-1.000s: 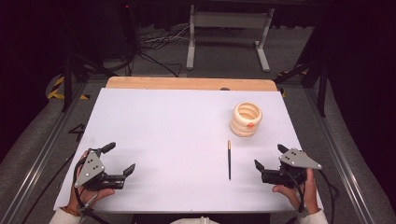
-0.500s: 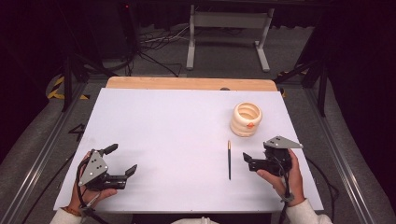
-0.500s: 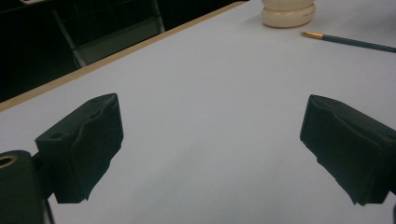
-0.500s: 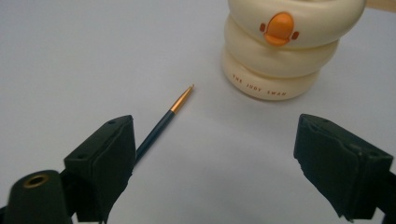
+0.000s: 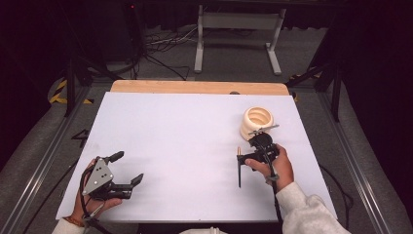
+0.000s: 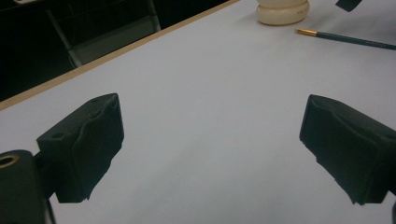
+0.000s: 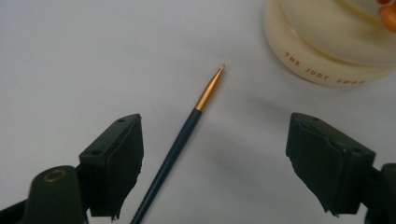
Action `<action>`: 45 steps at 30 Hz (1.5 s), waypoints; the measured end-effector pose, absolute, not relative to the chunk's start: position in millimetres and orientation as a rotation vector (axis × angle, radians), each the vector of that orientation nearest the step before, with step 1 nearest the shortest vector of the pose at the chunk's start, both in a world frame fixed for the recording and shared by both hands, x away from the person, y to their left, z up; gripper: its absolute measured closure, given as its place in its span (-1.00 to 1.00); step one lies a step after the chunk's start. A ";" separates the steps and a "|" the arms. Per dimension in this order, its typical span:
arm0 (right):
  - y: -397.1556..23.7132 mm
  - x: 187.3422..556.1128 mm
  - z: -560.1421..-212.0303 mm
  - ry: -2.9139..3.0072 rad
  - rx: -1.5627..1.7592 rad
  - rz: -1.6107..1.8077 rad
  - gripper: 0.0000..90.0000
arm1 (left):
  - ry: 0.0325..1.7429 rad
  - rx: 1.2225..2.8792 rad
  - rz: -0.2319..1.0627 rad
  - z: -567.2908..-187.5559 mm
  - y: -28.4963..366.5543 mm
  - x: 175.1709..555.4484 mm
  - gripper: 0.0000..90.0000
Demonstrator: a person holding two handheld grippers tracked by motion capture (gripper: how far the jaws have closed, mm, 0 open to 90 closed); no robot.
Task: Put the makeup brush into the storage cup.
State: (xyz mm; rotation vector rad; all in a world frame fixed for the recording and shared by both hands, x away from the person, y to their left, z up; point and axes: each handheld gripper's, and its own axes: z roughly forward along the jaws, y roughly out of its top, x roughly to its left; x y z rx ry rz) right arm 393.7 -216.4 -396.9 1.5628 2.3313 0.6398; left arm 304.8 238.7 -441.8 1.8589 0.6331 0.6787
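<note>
A dark pen (image 5: 239, 168) with a gold tip lies on the white table (image 5: 185, 126), right of centre. Just beyond it stands a cream ribbed pot (image 5: 257, 122). My right gripper (image 5: 249, 148) hovers over the pen's far end, close to the pot. Its jaws have just been closing but stand open. In the right gripper view the pen (image 7: 187, 135) lies between them near the left jaw, untouched, and the pot (image 7: 327, 46) is at the top right. My left gripper (image 5: 127, 167) rests open at the front left with nothing in it (image 6: 210, 149).
A wooden strip (image 5: 195, 87) borders the table's far edge. Beyond it, a metal stand (image 5: 238, 34) and cables lie on the floor. Metal rails run along both sides of the table. From the left gripper view the pen (image 6: 345, 38) and pot (image 6: 282, 9) are far off.
My right gripper has moved left and away from the front right edge to the pen, and its jaws have narrowed a little. The left gripper has stayed put.
</note>
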 end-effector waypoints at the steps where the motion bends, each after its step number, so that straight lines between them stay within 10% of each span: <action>1: -214.4 397.6 -397.9 2.338 1.581 0.620 -0.55 | 0.629 1.861 0.685 -441.6 238.9 304.5 -0.84; 11: -204.2 423.2 -414.7 2.398 1.679 0.470 -0.49 | 0.627 1.866 0.669 -441.2 238.2 304.2 -0.84; 28: -200.1 439.5 -420.5 2.421 1.715 0.292 0.86 | 0.621 1.885 0.640 -443.0 236.3 305.4 -0.84; 45: -204.0 428.9 -417.8 2.434 1.617 0.420 0.87 | 0.635 1.887 0.635 -444.9 237.4 307.3 -0.84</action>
